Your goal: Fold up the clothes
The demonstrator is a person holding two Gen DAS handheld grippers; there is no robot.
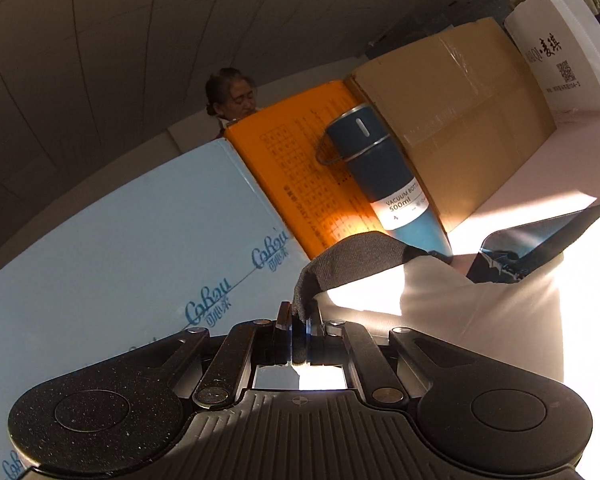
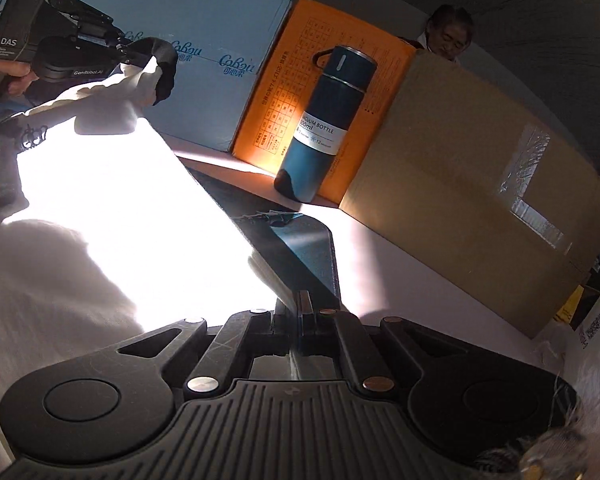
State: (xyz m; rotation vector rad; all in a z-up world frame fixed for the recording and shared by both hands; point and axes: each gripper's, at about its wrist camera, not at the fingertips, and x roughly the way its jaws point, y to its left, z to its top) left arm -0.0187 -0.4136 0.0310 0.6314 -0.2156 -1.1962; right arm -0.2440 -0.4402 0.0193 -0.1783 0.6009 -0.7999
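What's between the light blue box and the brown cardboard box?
An orange box, with a blue bottle standing in front of it. Both wrist views show it.

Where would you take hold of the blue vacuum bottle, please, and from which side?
Grip the blue vacuum bottle around its straight mid-body, coming level from the open table side. It stands upright with boxes close behind it, and its lid loop looks too small for fingers.
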